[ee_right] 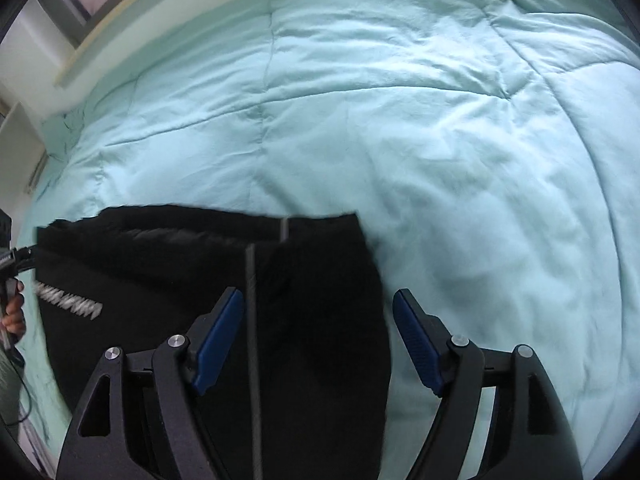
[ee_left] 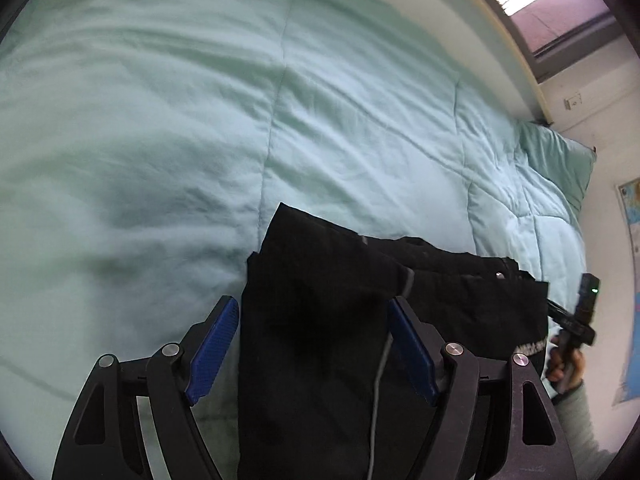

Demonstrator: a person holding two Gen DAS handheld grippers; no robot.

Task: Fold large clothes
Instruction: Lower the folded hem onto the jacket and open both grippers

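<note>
Trousers (ee_left: 328, 320), black, folded, flat on mint duvet (ee_left: 160, 120). Left gripper (ee_left: 312, 340) and right gripper (ee_right: 318, 336): both spread wide above the cloth, gripping nothing.

Home bedrm: bed w/ quilted mint comforter (ee_left: 160, 120), pillow (ee_left: 560, 160), window (ee_left: 560, 12).
</note>
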